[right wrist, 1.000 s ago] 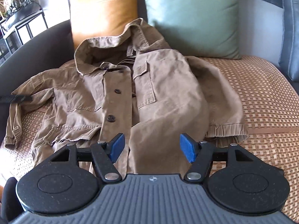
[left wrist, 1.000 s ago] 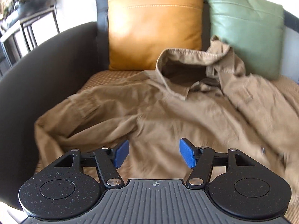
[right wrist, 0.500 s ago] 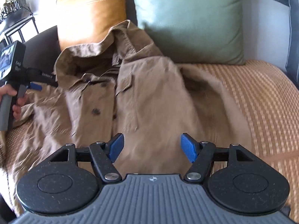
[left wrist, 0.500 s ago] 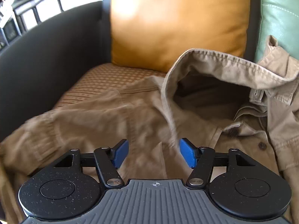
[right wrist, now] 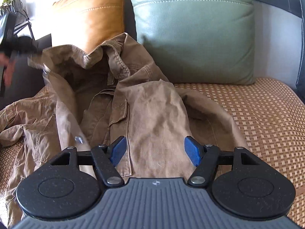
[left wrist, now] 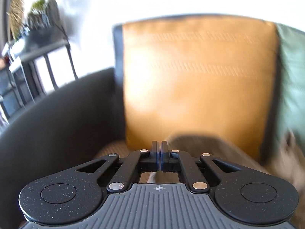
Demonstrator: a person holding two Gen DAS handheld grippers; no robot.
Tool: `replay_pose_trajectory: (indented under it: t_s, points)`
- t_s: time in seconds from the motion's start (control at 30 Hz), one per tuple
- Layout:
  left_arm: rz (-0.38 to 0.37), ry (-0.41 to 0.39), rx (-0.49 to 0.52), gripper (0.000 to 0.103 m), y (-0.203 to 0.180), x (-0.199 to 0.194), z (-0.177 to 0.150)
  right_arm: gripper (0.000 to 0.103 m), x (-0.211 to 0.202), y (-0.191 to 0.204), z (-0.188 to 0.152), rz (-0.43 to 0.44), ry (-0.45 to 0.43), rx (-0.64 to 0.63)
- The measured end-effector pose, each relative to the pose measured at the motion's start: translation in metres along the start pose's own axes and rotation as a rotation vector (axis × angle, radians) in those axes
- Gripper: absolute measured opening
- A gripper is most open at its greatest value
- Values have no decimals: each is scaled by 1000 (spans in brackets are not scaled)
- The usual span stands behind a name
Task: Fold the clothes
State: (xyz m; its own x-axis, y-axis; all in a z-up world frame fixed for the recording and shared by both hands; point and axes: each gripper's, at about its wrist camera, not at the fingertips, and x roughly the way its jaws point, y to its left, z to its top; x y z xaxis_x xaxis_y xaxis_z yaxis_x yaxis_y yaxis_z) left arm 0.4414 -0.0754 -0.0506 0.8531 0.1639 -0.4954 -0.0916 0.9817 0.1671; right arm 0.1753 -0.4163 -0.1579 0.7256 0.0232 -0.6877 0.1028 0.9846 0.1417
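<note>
- The soft, rumpled tan cotton jacket (right wrist: 152, 114) lay on the woven sofa seat (right wrist: 266, 118), collar at the far end.
- The left gripper (left wrist: 159, 153) had its jaws closed; whether it pinched the collar, I couldn't tell.
- The right gripper (right wrist: 155, 150) hovered wide open, holding nothing; the near hem looked best to grasp.

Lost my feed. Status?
Left gripper shut on jacket collar. Right gripper open above jacket front. Nothing blocking on sofa.

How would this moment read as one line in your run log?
left gripper: shut, on jacket collar apparently | right gripper: open above jacket | place: sofa
</note>
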Motion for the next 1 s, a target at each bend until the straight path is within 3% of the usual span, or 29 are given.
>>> replay_pose_trajectory:
  t_s: [0.07, 0.17, 0.2, 0.23, 0.27, 0.37, 0.47, 0.5, 0.7, 0.8, 0.9, 0.97, 1.0]
  points:
    - [80, -39, 36, 0, -2, 11, 12, 72, -1, 0, 0, 4, 0, -10]
    - [78, 65, 43, 0, 0, 37, 2, 73, 0, -1, -1, 8, 9, -19]
    - [59, 103, 35, 0, 2, 41, -7, 73, 0, -2, -2, 8, 15, -20]
    - [32, 136, 28, 9, 5, 42, -18, 73, 1, -3, -3, 4, 22, -16]
    - [-3, 165, 23, 24, 8, 40, -29, 73, 0, -4, -4, 2, 26, -10]
    - [-131, 250, 31, 29, 18, 18, -62, 73, -8, -8, -9, 9, 33, 8]
    - [-254, 335, 59, 53, 20, -15, -92, 73, -17, -3, -11, 43, 45, 9]
    - [-287, 359, 67, 56, 19, -27, -102, 73, -18, 1, -11, 64, 45, -1]
    - [-337, 501, 118, 57, 0, -47, -150, 71, -22, 52, -14, 174, 78, -132]
    - [-310, 548, 86, 58, -6, -33, -163, 69, -10, 76, -17, 182, 117, -210]
    - [-246, 547, 64, 60, -10, -14, -169, 67, 10, 92, -22, 187, 162, -251]
    - [-241, 551, 42, 58, -10, -4, -171, 65, 27, 96, -23, 181, 187, -259]
    - [-243, 550, 33, 30, -8, -2, -171, 62, 36, 98, -24, 177, 201, -261]
